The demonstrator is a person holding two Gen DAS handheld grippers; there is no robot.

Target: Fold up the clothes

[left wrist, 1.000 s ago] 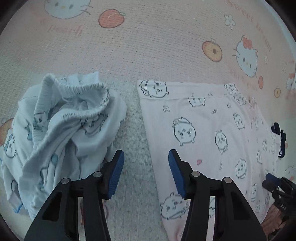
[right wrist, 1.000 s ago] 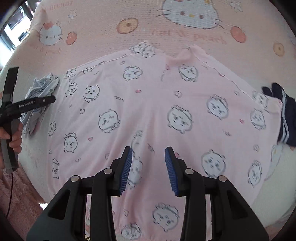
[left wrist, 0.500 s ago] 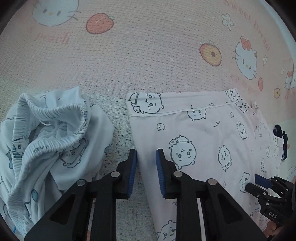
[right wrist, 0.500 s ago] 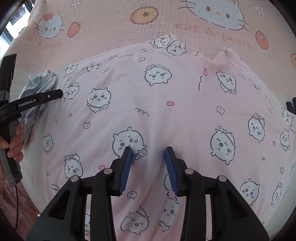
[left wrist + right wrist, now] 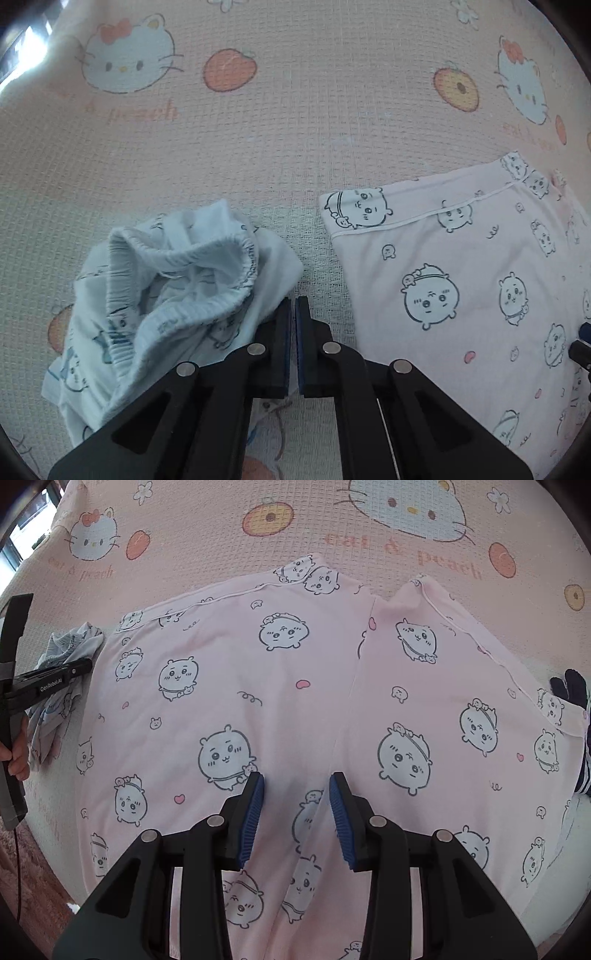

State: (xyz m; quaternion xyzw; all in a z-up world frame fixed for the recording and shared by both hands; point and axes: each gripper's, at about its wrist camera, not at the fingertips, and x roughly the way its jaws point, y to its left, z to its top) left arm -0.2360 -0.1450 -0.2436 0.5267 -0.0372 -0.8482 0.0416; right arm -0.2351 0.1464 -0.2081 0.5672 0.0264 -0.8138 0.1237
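Pink trousers (image 5: 303,709) printed with cartoon animals lie spread flat on the bed; their left leg (image 5: 461,280) shows in the left wrist view. A crumpled light-blue garment (image 5: 173,288) with an elastic waistband lies just left of them. My left gripper (image 5: 293,306) is shut, its tips on the bedspread at the blue garment's right edge; I see no cloth between the pads. In the right wrist view it (image 5: 86,664) reaches in over the blue garment (image 5: 70,646), held by a hand. My right gripper (image 5: 295,786) hangs open above the trousers' middle, holding nothing.
The bed wears a pink waffle bedspread (image 5: 295,122) printed with cats and peaches. A dark navy garment (image 5: 572,690) lies at the trousers' right edge. The bed's near edge and a pinkish rug (image 5: 33,878) show at lower left.
My left gripper's jaws went from wide open to shut while it moved along the gap toward the blue garment's edge. The right gripper came slightly closer to the trousers, then kept still, jaws unchanged.
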